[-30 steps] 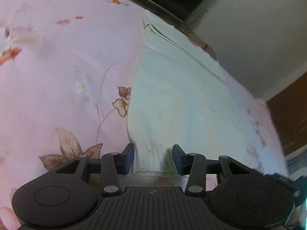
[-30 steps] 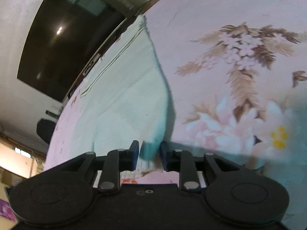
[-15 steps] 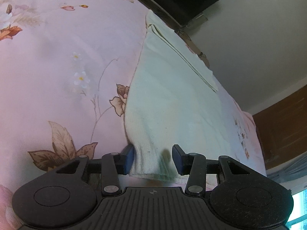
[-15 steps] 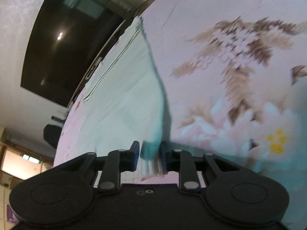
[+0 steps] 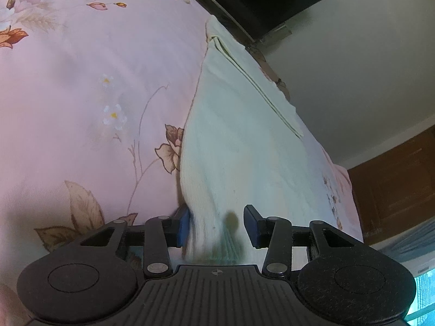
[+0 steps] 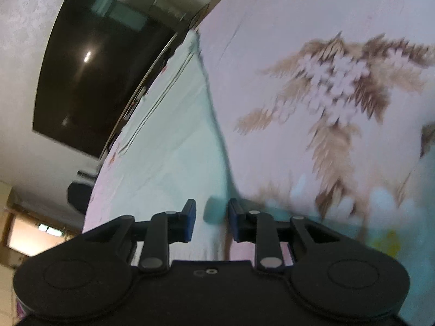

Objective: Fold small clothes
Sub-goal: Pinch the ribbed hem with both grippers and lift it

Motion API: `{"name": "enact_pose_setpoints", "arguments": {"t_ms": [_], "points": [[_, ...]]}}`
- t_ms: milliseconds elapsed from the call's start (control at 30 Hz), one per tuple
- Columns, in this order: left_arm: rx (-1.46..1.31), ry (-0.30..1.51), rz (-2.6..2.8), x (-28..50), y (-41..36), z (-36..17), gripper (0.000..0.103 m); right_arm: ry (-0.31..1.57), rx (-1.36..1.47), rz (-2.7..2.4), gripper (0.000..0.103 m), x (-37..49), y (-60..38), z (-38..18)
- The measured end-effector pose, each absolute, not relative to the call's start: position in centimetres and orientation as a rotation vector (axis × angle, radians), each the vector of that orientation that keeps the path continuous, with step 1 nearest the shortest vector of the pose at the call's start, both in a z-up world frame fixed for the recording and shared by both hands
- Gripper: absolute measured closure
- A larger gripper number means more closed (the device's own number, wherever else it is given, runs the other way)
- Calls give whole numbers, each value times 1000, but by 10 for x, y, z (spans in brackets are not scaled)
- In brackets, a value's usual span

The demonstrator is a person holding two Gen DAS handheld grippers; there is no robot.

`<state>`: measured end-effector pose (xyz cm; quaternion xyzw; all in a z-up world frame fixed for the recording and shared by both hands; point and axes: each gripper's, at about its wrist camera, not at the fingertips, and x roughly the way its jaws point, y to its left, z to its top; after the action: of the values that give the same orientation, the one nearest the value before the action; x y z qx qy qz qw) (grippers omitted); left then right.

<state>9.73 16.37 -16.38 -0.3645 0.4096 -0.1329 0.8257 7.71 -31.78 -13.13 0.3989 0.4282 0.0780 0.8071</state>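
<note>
Nearest the lens, L gripper (image 5: 217, 226): jaws stand wide apart, w/ the ribbed hem corner of a pale cream knit garment (image 5: 244, 146) lying between them; cloth touches the left pad, a clear gap remains at the right pad, so nothing is clamped. R gripper (image 6: 209, 221): jaws part-open, astride the garment (image 6: 174, 146) at its other near corner; gaps show on both sides of the cloth edge, so no hold here either, though blur makes contact hard to judge. The garment lies flat on a pink floral bedsheet (image 5: 89, 103), running from the jaws away toward the far side of the bed, where a doubled band or seam crosses it. Handling, as judged: thin, light, soft knit; no stiffness, so it should drape and sag from any pinch point; low slip risk against the pads, not fragile, but a lone corner lifted may stretch or twist. Best hold appears to be the two near hem corners, one per gripper, pinching all layers together so the edge travels straight for a fold toward the far band. Beyond the bed: a dark wall-mounted TV screen (image 6: 92, 68), pale wall, brown wooden furniture (image 5: 397, 184) at R in the L view.
</note>
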Motion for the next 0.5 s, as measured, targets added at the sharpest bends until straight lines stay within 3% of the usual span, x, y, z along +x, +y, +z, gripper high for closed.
{"name": "enact_pose_setpoints", "arguments": {"t_ms": [167,200,233,500], "points": [[-781,857,-274,96,166,-165,59,931,842,237,79,66,-309,-133],[-768,853,-271,96,165,-165,64,927,846,228,84,66,-309,-134],[-742,850,-258,95,163,-164,96,921,840,207,93,67,-311,-133],[-731,778,-234,85,169,-135,98,825,615,225,97,77,-294,-80]]}}
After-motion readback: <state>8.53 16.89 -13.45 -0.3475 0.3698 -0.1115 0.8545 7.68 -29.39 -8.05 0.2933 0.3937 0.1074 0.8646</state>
